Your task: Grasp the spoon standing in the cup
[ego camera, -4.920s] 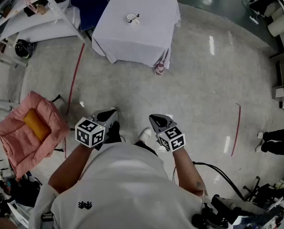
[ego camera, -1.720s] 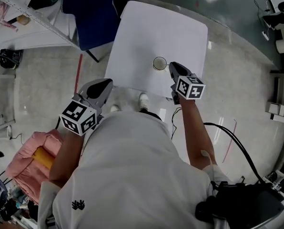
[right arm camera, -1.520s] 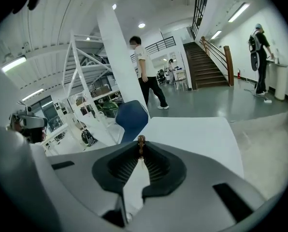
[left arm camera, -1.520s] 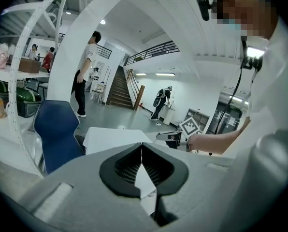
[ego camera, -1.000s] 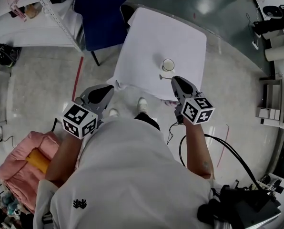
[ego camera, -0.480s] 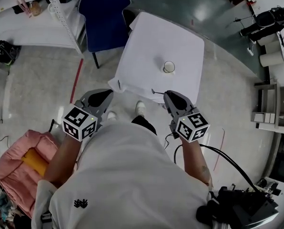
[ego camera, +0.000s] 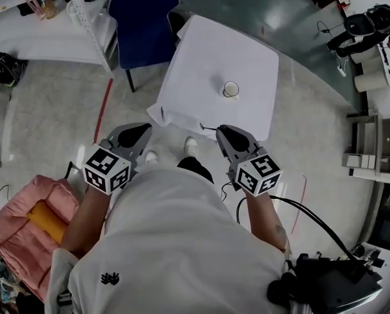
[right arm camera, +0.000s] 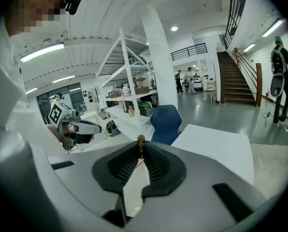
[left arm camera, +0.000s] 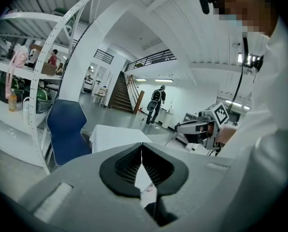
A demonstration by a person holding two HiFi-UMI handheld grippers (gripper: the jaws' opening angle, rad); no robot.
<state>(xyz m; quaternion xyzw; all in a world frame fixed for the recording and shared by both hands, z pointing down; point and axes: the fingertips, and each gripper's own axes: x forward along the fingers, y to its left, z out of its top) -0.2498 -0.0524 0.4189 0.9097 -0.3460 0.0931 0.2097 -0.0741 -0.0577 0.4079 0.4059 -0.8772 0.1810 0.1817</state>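
Note:
A white cup (ego camera: 231,89) stands on the white-clothed table (ego camera: 208,51), with no spoon showing in it. My right gripper (ego camera: 220,131) hangs off the table's near edge, shut on the thin spoon (ego camera: 207,127), which sticks out to the left of its tips. In the right gripper view the spoon's brown end (right arm camera: 140,140) pokes up between the closed jaws of the right gripper (right arm camera: 140,153). My left gripper (ego camera: 142,128) is held over the floor left of the table. Seen in its own view, the left gripper (left arm camera: 142,153) is shut, its jaws meeting with nothing between them.
A blue chair (ego camera: 139,18) stands at the table's left side. White shelving (ego camera: 44,12) runs along the far left. A pink cushioned seat (ego camera: 31,208) sits low left. A red floor line (ego camera: 105,106) and a black cable (ego camera: 306,214) lie nearby.
My right gripper has drawn back from the cup towards the body, carrying the spoon off the table's edge. The table now lies farther away. The left gripper has hardly moved.

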